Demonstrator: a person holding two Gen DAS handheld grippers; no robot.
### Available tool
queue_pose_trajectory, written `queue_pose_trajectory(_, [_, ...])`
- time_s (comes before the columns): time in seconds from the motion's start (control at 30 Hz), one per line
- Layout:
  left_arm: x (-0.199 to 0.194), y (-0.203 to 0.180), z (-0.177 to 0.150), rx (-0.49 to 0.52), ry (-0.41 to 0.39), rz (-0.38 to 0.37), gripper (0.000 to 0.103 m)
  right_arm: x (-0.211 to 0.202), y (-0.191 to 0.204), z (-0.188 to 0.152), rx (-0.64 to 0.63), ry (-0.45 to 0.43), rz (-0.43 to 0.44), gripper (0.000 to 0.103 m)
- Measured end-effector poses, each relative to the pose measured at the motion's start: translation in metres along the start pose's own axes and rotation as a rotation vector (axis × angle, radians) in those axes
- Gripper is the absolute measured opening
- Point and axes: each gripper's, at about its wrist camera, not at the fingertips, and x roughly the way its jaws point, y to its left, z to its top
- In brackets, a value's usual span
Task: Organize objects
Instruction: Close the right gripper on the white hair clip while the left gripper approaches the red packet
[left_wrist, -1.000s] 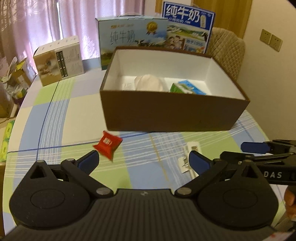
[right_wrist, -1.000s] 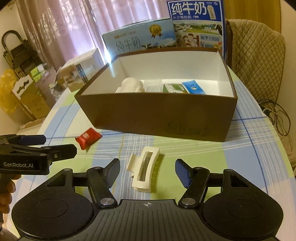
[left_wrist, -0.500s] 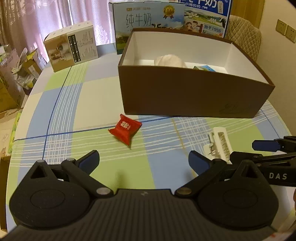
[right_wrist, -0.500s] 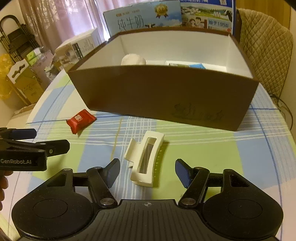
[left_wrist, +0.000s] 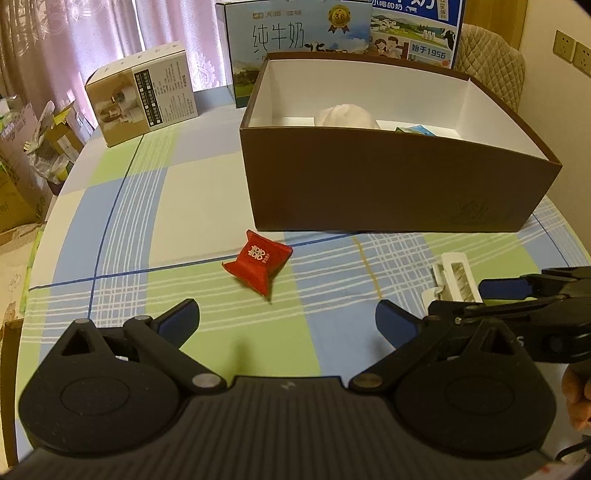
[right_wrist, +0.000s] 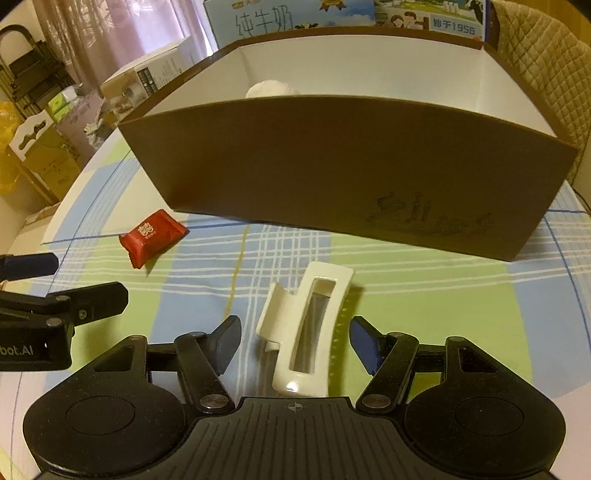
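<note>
A red candy packet (left_wrist: 258, 262) lies on the checked tablecloth in front of the brown box (left_wrist: 369, 184). My left gripper (left_wrist: 286, 317) stands open just short of the packet, with nothing between its fingers. A white hair claw clip (right_wrist: 306, 325) lies flat on the cloth between the jaws of my right gripper (right_wrist: 295, 336), which is open; the pads stand clear of the clip on both sides. The clip (left_wrist: 454, 277) shows in the left wrist view too, partly behind the right gripper (left_wrist: 461, 295). The box holds a white round bundle (left_wrist: 347, 116) and a green-blue carton (left_wrist: 415, 130).
The brown box wall (right_wrist: 332, 166) rises close ahead of the right gripper. Behind it stand blue milk cartons (left_wrist: 295, 37), with a small printed cardboard box (left_wrist: 144, 92) at the back left and a quilted chair (left_wrist: 491, 55) at the back right. Clutter lies beyond the table's left edge.
Both grippers have sunk toward the table and come closer to the box. The clip now lies between the right jaws, and the red packet is nearer the left gripper.
</note>
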Motion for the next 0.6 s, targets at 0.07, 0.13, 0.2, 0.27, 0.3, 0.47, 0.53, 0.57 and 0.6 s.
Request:
queue_pose_trajectory(0.07, [0.001, 0.001, 0.001, 0.000, 0.003, -0.002, 0.100, 0.003, -0.001, -0.001, -0.009, -0.001, -0.004, 0.063])
queue_pose_trajectory(0.13, [0.003, 0.000, 0.001, 0.005, 0.002, -0.002, 0.100, 0.005, -0.003, -0.002, -0.010, -0.001, -0.008, 0.062])
queue_pose_trajectory(0.2, [0.005, 0.000, 0.002, 0.009, 0.003, 0.000, 0.100, 0.006, -0.006, -0.002, -0.003, -0.004, 0.000, 0.060])
queue_pose_trajectory(0.27, [0.007, 0.001, 0.002, 0.010, 0.004, 0.000, 0.100, 0.008, -0.007, -0.002, -0.008, -0.004, 0.003, 0.050])
queue_pose_trajectory(0.3, [0.008, 0.001, 0.002, 0.009, 0.005, 0.000, 0.100, 0.008, -0.007, -0.003, -0.016, -0.012, 0.002, 0.047])
queue_pose_trajectory(0.47, [0.014, 0.004, 0.002, 0.011, 0.003, -0.005, 0.098, 0.007, -0.007, -0.004, -0.046, -0.014, -0.017, 0.045])
queue_pose_trajectory(0.53, [0.018, 0.006, 0.002, 0.016, 0.001, -0.006, 0.096, 0.006, -0.010, -0.003, -0.036, -0.014, -0.044, 0.045])
queue_pose_trajectory(0.57, [0.019, 0.007, 0.002, 0.012, 0.002, -0.008, 0.096, 0.005, -0.013, -0.003, -0.026, -0.013, -0.051, 0.045])
queue_pose_trajectory(0.6, [0.021, 0.009, 0.002, 0.006, 0.006, -0.013, 0.095, 0.004, -0.017, -0.003, -0.009, -0.010, -0.057, 0.045])
